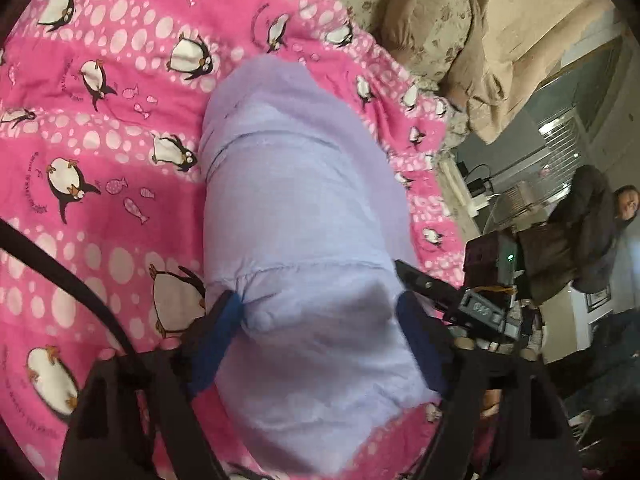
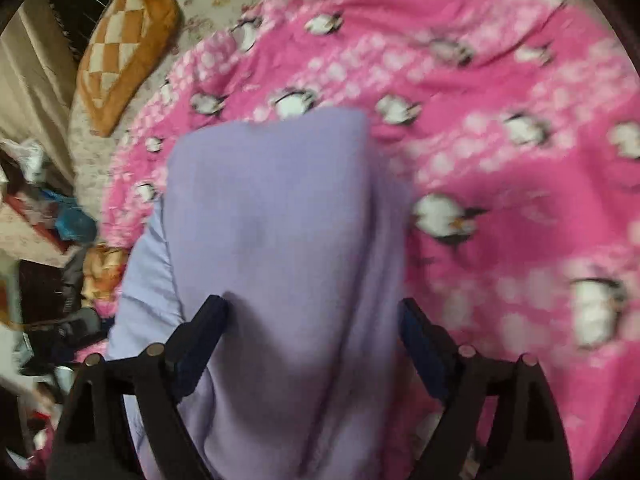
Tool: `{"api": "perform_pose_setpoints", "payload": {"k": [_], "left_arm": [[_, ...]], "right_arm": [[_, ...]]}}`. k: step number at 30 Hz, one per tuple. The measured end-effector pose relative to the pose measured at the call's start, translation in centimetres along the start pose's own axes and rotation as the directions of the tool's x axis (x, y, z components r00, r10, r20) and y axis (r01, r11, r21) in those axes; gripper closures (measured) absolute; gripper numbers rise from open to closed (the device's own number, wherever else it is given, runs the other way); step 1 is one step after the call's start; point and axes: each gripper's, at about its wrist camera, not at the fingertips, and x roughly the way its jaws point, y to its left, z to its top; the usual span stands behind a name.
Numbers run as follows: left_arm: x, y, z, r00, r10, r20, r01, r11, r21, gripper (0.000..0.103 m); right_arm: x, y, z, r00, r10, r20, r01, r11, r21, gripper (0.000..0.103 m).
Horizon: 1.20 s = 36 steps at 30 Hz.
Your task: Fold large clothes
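Spread across both views, filling most of each frame: a pink penguin blanket (image 1: 100, 128) over the bed. Lying on it, centre of each frame, a folded lilac garment (image 1: 296, 200), long axis running straight away from the cameras, near end between the fingers. Left tongs (image 1: 320, 312) wide, blue pads flanking the cloth, left pad touching its edge, not clamping. Right tongs (image 2: 314, 316) wide too, straddling the same bundle's near end. Both equally close. Upper left in the right view: an orange checked cushion (image 2: 124, 44).
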Motion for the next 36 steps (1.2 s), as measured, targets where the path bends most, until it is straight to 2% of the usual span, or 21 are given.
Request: {"api": "perform_pose_setpoints", "payload": {"k": [3, 4, 5, 6, 7, 8, 9, 10, 15, 18, 20, 22, 23, 24, 26, 30, 32, 33, 34, 36], "left_arm": [[2.0, -0.9, -0.4, 0.999, 0.043, -0.015, -0.041, 0.994, 0.098, 0.029], [2.5, -1.4, -0.5, 0.998, 0.06, -0.02, -0.057, 0.99, 0.127, 0.028], [2.8, -1.8, -0.6, 0.996, 0.084, -0.028, -0.079, 0.986, 0.148, 0.028], [3.0, -2.4, -0.6, 0.993, 0.114, -0.033, -0.106, 0.979, 0.172, 0.036], [2.7, -3.2, -0.6, 0.991, 0.134, -0.02, -0.128, 0.974, 0.189, 0.046], [2.1, -3.6, -0.6, 0.992, 0.13, -0.006, -0.126, 0.973, 0.195, 0.063], [0.8, -4.3, -0.7, 0.992, 0.121, 0.018, -0.123, 0.97, 0.209, 0.075], [-0.8, -5.0, -0.8, 0.993, 0.115, 0.036, -0.12, 0.967, 0.225, 0.081], [-8.8, -7.9, -2.1, 0.992, 0.1, 0.076, -0.117, 0.958, 0.263, 0.082], [-12.9, -9.4, -5.1, 0.979, 0.186, 0.088, -0.205, 0.922, 0.328, 0.082], [-13.7, -9.0, -7.4, 0.967, 0.239, 0.092, -0.256, 0.905, 0.339, 0.082], [-12.7, -7.1, -9.9, 0.951, 0.302, 0.064, -0.306, 0.892, 0.333, 0.082], [-12.1, -6.0, -10.7, 0.947, 0.318, 0.047, -0.316, 0.895, 0.314, 0.081], [-11.4, -5.0, -11.4, 0.943, 0.33, 0.036, -0.326, 0.898, 0.295, 0.077], [-10.6, -3.4, -12.7, 0.937, 0.347, 0.046, -0.346, 0.9, 0.265, 0.067], [-12.2, -3.9, -13.1, 0.93, 0.364, 0.061, -0.367, 0.895, 0.253, 0.066], [-13.6, -4.8, -12.6, 0.921, 0.375, 0.106, -0.39, 0.885, 0.255, 0.066], [-14.1, -5.4, -12.5, 0.911, 0.388, 0.141, -0.412, 0.873, 0.262, 0.065], [-14.6, -5.9, -12.1, 0.885, 0.424, 0.191, -0.463, 0.845, 0.267, 0.065], [-14.3, -6.1, -11.9, 0.842, 0.487, 0.231, -0.536, 0.802, 0.263, 0.065]], "right_arm": [[1.2, -0.1, -0.2, 0.999, 0.048, 0.017, -0.049, 0.999, 0.021, 0.011], [1.4, -0.2, -0.2, 0.998, 0.057, 0.017, -0.058, 0.998, 0.03, 0.014], [1.3, -0.1, -0.3, 0.998, 0.065, 0.017, -0.066, 0.997, 0.035, 0.027], [1.2, 0.3, -0.2, 0.997, 0.074, 0.021, -0.075, 0.997, 0.029, 0.033], [0.9, 0.9, -0.3, 0.997, 0.074, 0.031, -0.074, 0.997, 0.014, 0.045], [0.4, 1.4, -0.3, 0.997, 0.065, 0.036, -0.065, 0.998, 0.005, 0.053], [-0.1, 2.1, -0.3, 0.998, 0.055, 0.041, -0.055, 0.998, 0.001, 0.055], [-0.9, 2.8, -0.3, 0.997, 0.061, 0.05, -0.061, 0.998, 0.002, 0.058], [-4.2, 7.2, -1.8, 0.984, 0.17, 0.052, -0.168, 0.985, -0.04, 0.061], [-4.8, 10.1, -3.8, 0.972, 0.235, 0.005, -0.234, 0.97, -0.062, 0.061], [-4.2, 11.4, -5.6, 0.962, 0.271, -0.036, -0.272, 0.96, -0.065, 0.06], [-3.0, 12.3, -7.4, 0.965, 0.256, -0.055, -0.26, 0.962, -0.086, 0.06], [-2.2, 12.5, -8.1, 0.971, 0.232, -0.055, -0.236, 0.967, -0.095, 0.059], [-1.5, 12.7, -8.8, 0.981, 0.189, -0.05, -0.194, 0.974, -0.121, 0.057], [-0.2, 13.1, -10.0, 0.996, 0.075, -0.042, -0.082, 0.979, -0.189, 0.045], [-2.8, 13.7, -10.7, 0.999, 0.0, -0.048, -0.01, 0.977, -0.214, 0.045], [-5.6, 15.0, -11.1, 0.998, -0.043, -0.035, 0.032, 0.963, -0.266, 0.045], [-6.7, 16.0, -11.2, 0.999, -0.042, -0.026, 0.032, 0.953, -0.3, 0.045], [-7.8, 16.8, -11.5, 0.999, -0.044, -0.016, 0.036, 0.943, -0.332, 0.045], [-9.3, 19.0, -12.6, 0.999, -0.037, 0.001, 0.034, 0.903, -0.427, 0.046]]}}
